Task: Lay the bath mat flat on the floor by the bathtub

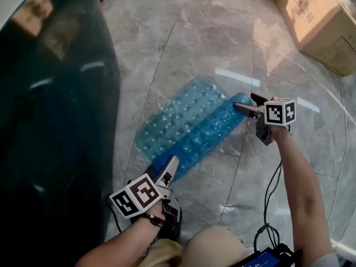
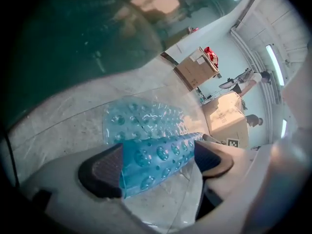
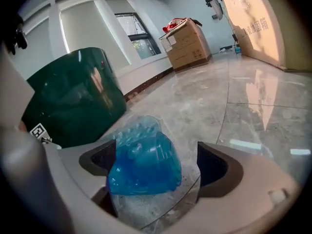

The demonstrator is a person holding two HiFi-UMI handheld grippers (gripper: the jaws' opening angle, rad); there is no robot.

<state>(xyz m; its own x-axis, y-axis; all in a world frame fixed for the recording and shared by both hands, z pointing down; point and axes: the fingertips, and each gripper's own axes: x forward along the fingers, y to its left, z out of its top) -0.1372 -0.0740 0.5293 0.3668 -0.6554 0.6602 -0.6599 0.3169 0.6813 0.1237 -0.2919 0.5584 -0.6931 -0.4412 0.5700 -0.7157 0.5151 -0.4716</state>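
Closest to the camera, at the bottom of the head view, sits the person's knee [image 1: 217, 246] in tan cloth, with a dark device [image 1: 267, 259] and a looping black cable [image 1: 270, 199] just to its right. Just beyond the knee on the left, a bare forearm carries the left gripper [image 1: 169, 174], which points at the near end of a translucent blue bath mat [image 1: 194, 121] studded with round bubbles. In the left gripper view its jaws stand spread wide. The mat's curled near end lies in the gap between the dark pads and overlaps the left pad, without being pinched. The mat rests on the glossy grey marble floor [image 1: 211, 38], just beside the dark green bathtub [image 1: 55, 121] that fills the left of the view, with a narrow strip of bare floor between them. It is not yet flat: the half nearer the tub lies spread and pale, while the other half is rolled over along its length and looks a deeper blue. Farther along, at the far end of that rolled strip, the right gripper [image 1: 253, 120] is held out on the person's other arm. In the right gripper view its jaws are also spread wide, with the rolled end of the mat sitting between them, closer to the left pad and clear of the right one. Farthest away, at the upper right, a cardboard box [image 1: 317, 21] stands on the floor.
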